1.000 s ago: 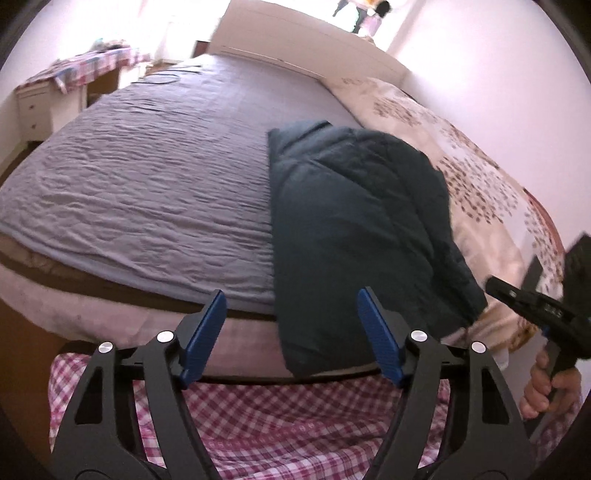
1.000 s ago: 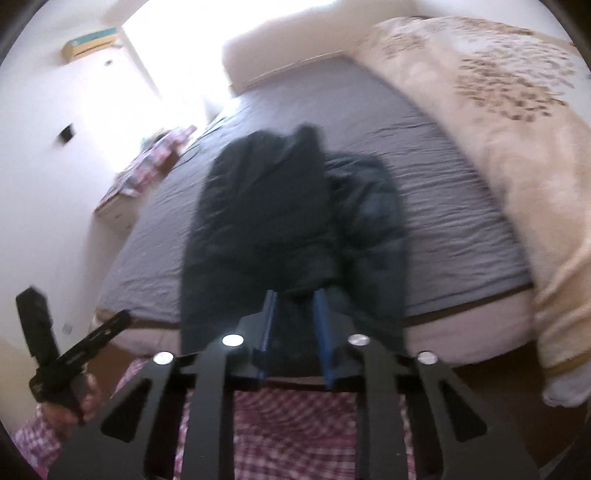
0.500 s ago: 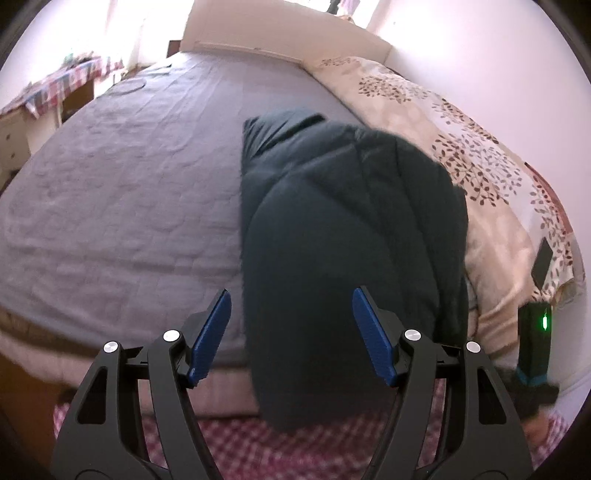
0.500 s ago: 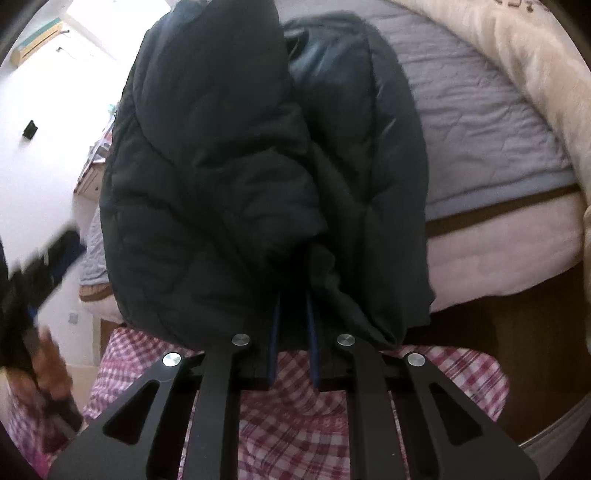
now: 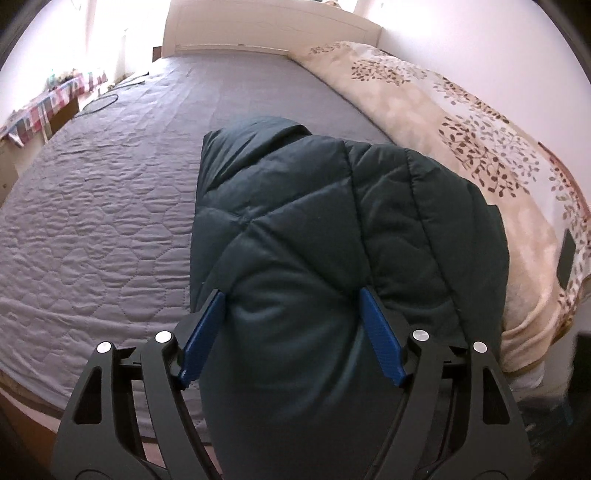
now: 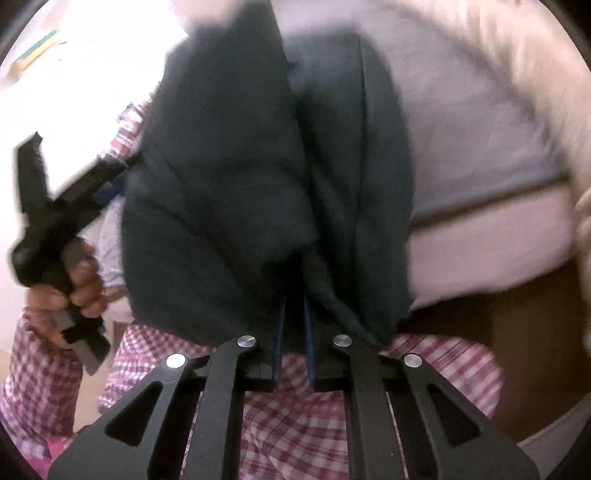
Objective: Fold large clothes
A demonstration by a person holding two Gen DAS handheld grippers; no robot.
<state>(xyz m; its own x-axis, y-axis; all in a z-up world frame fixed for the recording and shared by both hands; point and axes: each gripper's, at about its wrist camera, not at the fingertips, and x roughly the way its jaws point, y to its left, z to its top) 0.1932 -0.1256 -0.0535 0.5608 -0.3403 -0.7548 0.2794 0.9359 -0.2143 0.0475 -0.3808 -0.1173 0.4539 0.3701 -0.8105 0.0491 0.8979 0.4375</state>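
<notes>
Dark quilted jacket [image 5: 332, 236] draped over the near edge of the bed [image 5: 110, 192], upper part lying on the grey quilted cover, lower part hanging off toward 6 o'clock.

In the left wrist view: left gripper [image 5: 291, 334] spread wide, blue pads [image 5: 201, 334] at 7 and 5 o'clock of the jacket's bulging lower fold, one on each side, pressed against the fabric but not pinching it shut. Jacket filling the middle of the frame, collar end toward 12 o'clock. Floral duvet [image 5: 461, 122] bunched along the bed's side at 2 o'clock, just beside the jacket. Headboard [image 5: 273, 33] at 12 o'clock. Checked cloth [image 5: 48, 99] over furniture at 10 o'clock, well apart from the jacket. Small dark rectangle [image 5: 567, 258] on the duvet at 3 o'clock, too unclear to name.

In the right wrist view, blurred: right gripper [image 6: 293, 314] narrowed to a slim gap, clamped on the jacket's [image 6: 258, 166] lower hem, fabric gathered between the blue pads and billowing up toward 12 o'clock. Left gripper [image 6: 114, 173] seen again at 9 o'clock, gripped in a bare hand [image 6: 70, 288], tips touching the jacket's edge. Red-and-white checked clothing [image 6: 295, 424] at 6 o'clock beneath the tool. Bed edge [image 6: 498, 236] at 3 o'clock.
</notes>
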